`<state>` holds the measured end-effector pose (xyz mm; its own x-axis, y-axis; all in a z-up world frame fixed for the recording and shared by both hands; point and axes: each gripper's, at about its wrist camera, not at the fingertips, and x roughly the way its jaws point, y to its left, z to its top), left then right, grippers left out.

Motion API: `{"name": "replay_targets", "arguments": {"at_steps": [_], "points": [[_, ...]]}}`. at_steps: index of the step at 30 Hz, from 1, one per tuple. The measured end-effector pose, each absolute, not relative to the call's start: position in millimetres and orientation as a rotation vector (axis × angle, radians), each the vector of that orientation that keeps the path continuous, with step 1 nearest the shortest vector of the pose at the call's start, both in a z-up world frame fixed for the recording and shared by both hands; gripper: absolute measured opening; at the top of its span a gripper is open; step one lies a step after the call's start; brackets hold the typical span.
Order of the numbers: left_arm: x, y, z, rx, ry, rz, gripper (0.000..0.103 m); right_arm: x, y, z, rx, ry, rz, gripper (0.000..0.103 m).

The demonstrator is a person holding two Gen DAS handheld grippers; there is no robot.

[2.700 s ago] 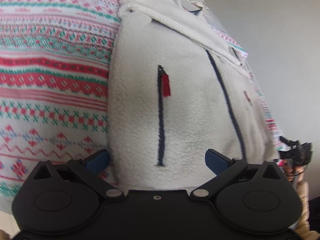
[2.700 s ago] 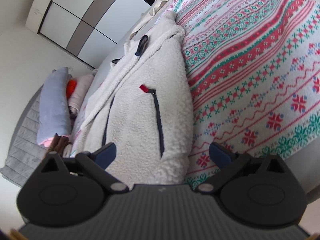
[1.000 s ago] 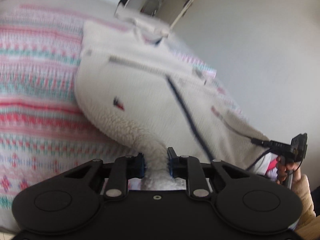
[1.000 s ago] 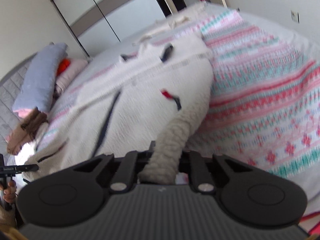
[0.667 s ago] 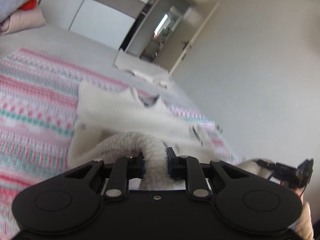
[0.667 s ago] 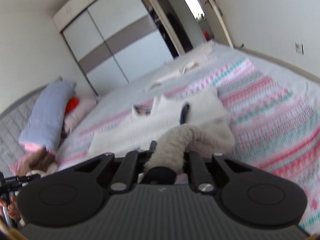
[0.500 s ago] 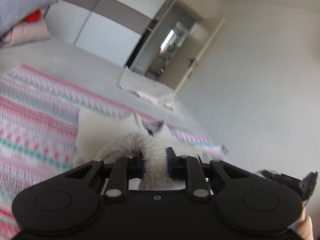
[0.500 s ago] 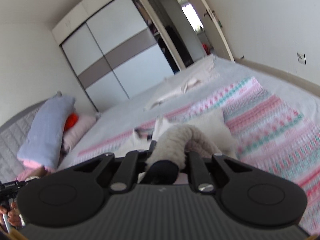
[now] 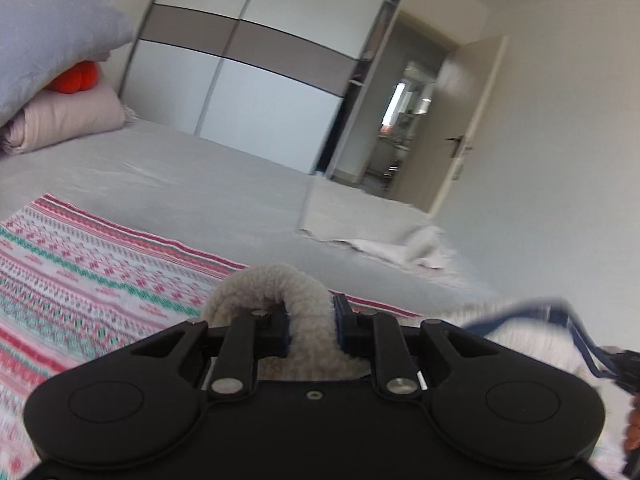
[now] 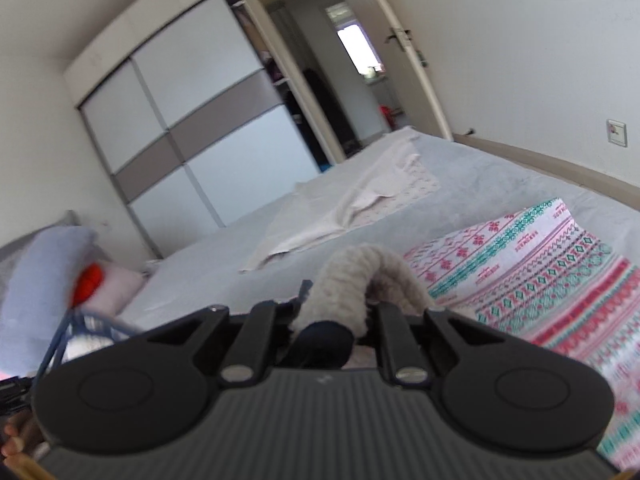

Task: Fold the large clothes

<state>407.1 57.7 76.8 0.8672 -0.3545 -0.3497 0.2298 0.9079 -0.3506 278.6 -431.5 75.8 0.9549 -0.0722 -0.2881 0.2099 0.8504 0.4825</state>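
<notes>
- Left tongs pinch a thick roll of the cream fleece jacket; right tongs are clamped on another roll of it, lifted over the patterned blanket
- To fold well, I would keep both hands level and matched, so the hem lands square
- Farther off: grey bed, a loose pale cloth, wardrobe

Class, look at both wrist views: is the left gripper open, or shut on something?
Shut on the fleece jacket. The left gripper has a hump of cream fleece pinched between its blue pads.
</notes>
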Motion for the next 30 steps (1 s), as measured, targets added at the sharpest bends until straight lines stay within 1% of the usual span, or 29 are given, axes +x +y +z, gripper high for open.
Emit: {"name": "replay_targets", "arguments": {"at_steps": [2,4,6,8,10,12,13,15,17,18,19,20,21,23,26,29,30], "points": [[440,61,51,-0.347,0.463,-0.321,0.024,310,-444,50,0.566,0.296,-0.162,0.011],[469,60,19,-0.388,0.532,-0.295,0.024,339,-456,18,0.617,0.356,-0.191,0.011],[488,52,-10,-0.348,0.577,-0.272,0.024,362,-460,-13,0.603,0.412,-0.217,0.011],[498,50,-33,-0.354,0.605,-0.264,0.025,374,-463,-36,0.611,0.426,-0.224,0.011],[500,52,-37,-0.383,0.598,-0.271,0.025,374,-467,-47,0.649,0.407,-0.206,0.012],[498,54,-32,-0.393,0.596,-0.295,0.027,370,-472,-47,0.674,0.401,-0.175,0.017],[495,58,-28,-0.404,0.592,-0.31,0.03,368,-475,-46,0.689,0.401,-0.158,0.019],[490,62,-15,-0.432,0.565,-0.385,0.051,364,-483,-38,0.72,0.394,-0.101,0.031],[476,72,-1,-0.443,0.479,-0.418,0.099,361,-494,-27,0.769,0.372,-0.042,0.033],[466,78,6,-0.442,0.398,-0.391,0.103,359,-501,-23,0.81,0.359,-0.027,0.035],[461,82,13,-0.439,0.327,-0.372,0.103,358,-505,-23,0.847,0.346,-0.011,0.037],[460,86,18,-0.429,0.314,-0.373,0.103,354,-507,-21,0.872,0.33,-0.002,0.043],[464,87,22,-0.406,0.339,-0.362,0.103,352,-507,-19,0.886,0.314,-0.003,0.047],[469,82,24,-0.328,0.384,-0.31,0.103,347,-507,-17,0.908,0.279,0.013,0.053],[474,67,21,-0.165,0.406,-0.275,0.103,342,-505,-14,0.92,0.217,0.014,0.055],[485,50,18,-0.03,0.43,-0.257,0.103,347,-497,-10,0.841,0.24,-0.027,0.056],[492,46,15,-0.008,0.448,-0.256,0.103,347,-498,-9,0.844,0.231,-0.018,0.062]]}}
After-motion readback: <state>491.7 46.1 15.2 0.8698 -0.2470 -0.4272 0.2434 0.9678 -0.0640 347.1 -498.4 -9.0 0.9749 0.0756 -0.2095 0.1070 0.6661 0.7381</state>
